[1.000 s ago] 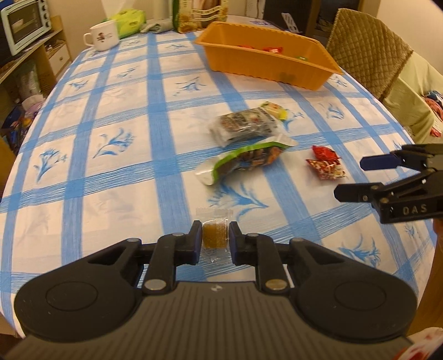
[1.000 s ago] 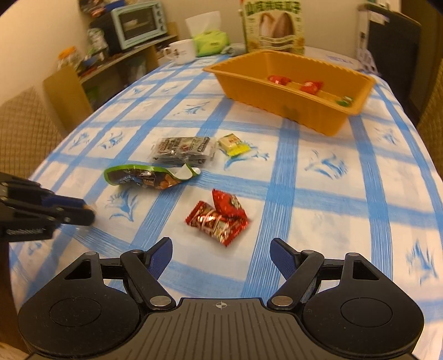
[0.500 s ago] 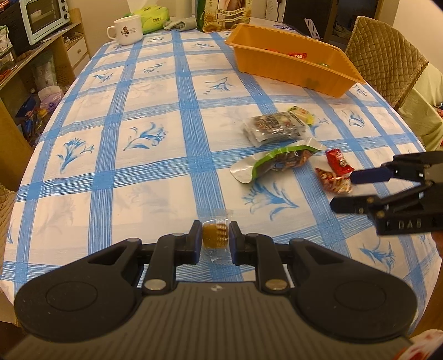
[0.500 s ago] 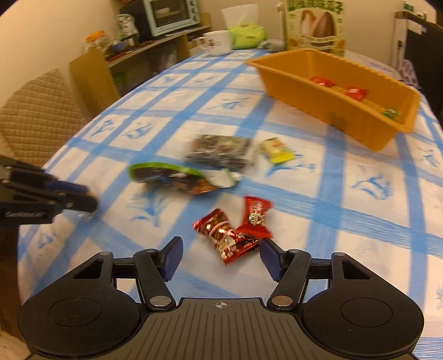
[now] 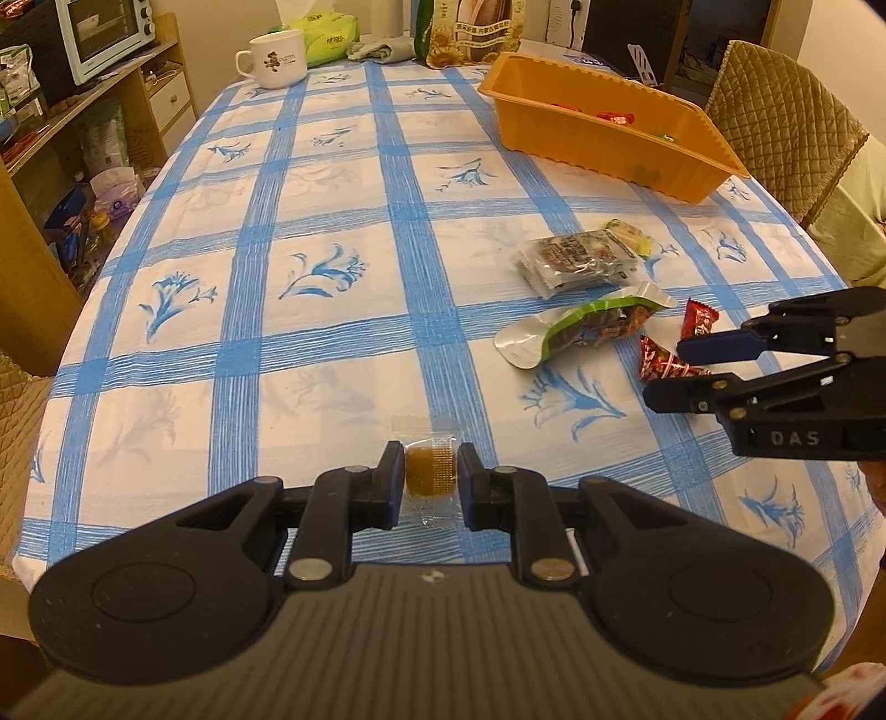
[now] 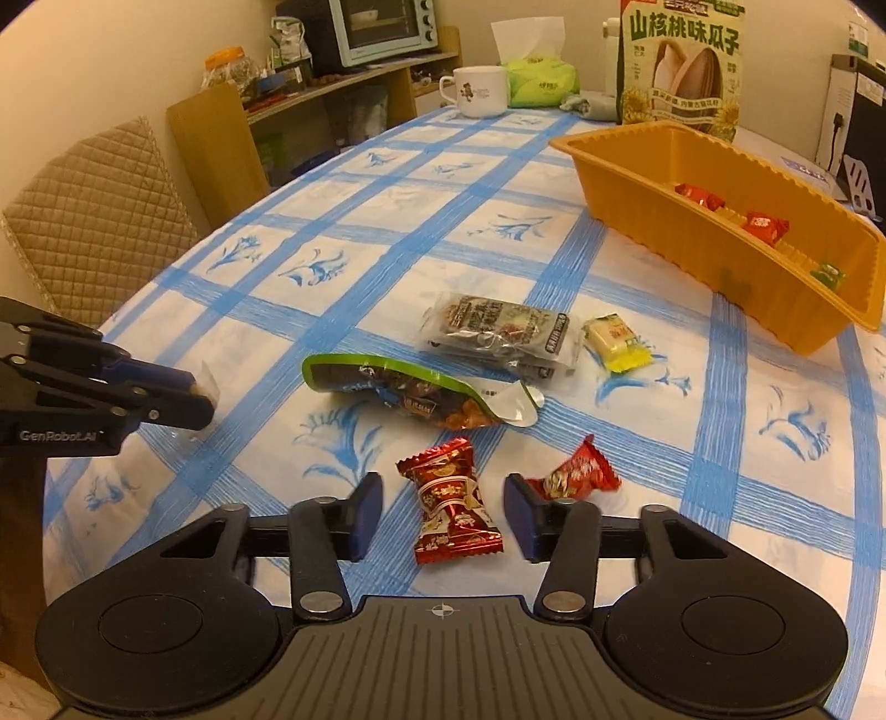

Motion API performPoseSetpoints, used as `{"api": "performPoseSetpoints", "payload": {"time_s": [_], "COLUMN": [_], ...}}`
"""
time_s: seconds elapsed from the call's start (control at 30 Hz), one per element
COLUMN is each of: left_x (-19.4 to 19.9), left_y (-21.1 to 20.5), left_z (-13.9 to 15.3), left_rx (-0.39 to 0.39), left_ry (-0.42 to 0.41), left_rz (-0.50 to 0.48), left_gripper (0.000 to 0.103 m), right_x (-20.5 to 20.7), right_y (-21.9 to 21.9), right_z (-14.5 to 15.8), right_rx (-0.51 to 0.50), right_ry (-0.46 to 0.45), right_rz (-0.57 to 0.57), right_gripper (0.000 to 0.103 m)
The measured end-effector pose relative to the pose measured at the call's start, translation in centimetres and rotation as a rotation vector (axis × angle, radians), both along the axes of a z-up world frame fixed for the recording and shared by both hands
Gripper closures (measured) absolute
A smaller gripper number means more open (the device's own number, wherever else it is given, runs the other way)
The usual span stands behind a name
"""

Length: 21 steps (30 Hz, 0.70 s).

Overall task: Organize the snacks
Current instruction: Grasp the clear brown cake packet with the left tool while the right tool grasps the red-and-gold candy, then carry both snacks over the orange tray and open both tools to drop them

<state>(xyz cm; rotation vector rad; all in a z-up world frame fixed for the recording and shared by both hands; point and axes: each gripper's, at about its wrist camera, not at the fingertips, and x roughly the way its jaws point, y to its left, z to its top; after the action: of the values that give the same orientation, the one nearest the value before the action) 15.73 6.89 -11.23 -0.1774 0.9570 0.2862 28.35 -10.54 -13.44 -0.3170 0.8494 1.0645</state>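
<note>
My left gripper is shut on a small brown candy in clear wrap and holds it above the near table edge. My right gripper is open, its jaws on either side of a red wrapped candy on the tablecloth. A second red candy lies just past the right fingertip. A green-edged snack bag, a grey packet and a yellow candy lie further on. The orange tray with several candies stands at the back right.
A white mug, a green tissue pack and a sunflower-seed bag stand at the table's far end. Quilted chairs flank the table. Shelves with a toaster oven are on the left.
My right gripper has moved forward and down over the red candy, its jaws narrowing around it. My left gripper has drawn back and risen, still holding the brown candy.
</note>
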Motion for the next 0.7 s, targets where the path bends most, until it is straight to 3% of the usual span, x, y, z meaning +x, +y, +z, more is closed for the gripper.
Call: {"api": "performPoseSetpoints", "payload": {"time_s": [0.13, 0.23, 0.7], "left_x": [-0.3, -0.3, 0.0], "left_y": [0.3, 0.6, 0.5], "left_z": [0.0, 0.0, 1.1], "left_rx": [-0.001, -0.001, -0.004], "left_ry": [-0.001, -0.002, -0.022], "left_rz": [0.009, 0.014, -0.018], "left_gripper": [0.085, 0.085, 0.085], "right_x": [-0.1, -0.2, -0.2], "right_y": [0.6, 0.7, -0.4], "right_z": [-0.3, -0.4, 0.7], "right_rx": [-0.019, -0.029, 0.010], "right_ry": [-0.022, -0.036, 0.023], "right_rz": [-0.001, -0.006, -0.068], "right_gripper": [0.066, 0.078, 0.079]}}
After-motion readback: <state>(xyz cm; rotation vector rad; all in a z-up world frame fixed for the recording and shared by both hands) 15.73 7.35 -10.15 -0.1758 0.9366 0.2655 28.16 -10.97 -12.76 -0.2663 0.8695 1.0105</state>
